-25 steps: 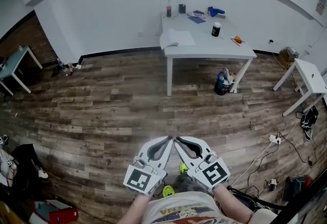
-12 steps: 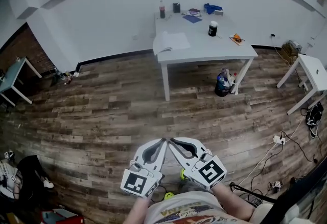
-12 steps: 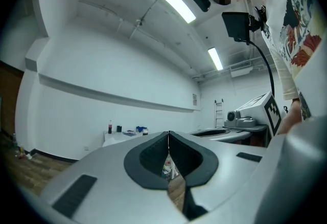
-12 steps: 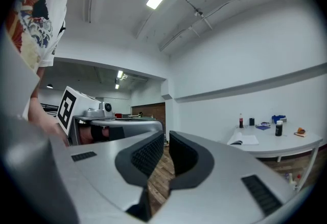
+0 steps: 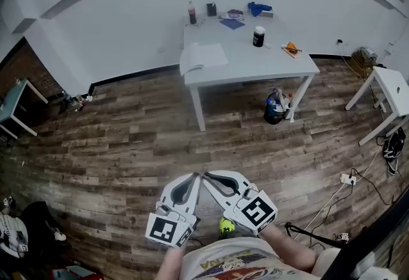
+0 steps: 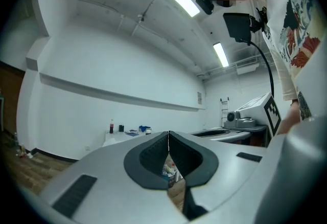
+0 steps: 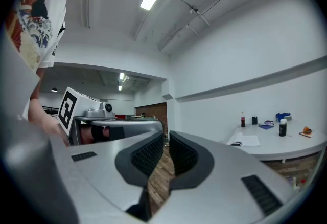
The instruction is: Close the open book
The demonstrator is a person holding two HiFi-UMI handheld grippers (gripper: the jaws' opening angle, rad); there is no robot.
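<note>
Beyond the open book, the small items along the worktop's far edge are too tiny to identify.

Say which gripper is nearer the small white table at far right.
Right. The right gripper is far from the small white table but on its side; the left gripper sits beyond, farther off.

The table and the open book are white, the floor shows brown wood grain, the cloth is blue.
</note>
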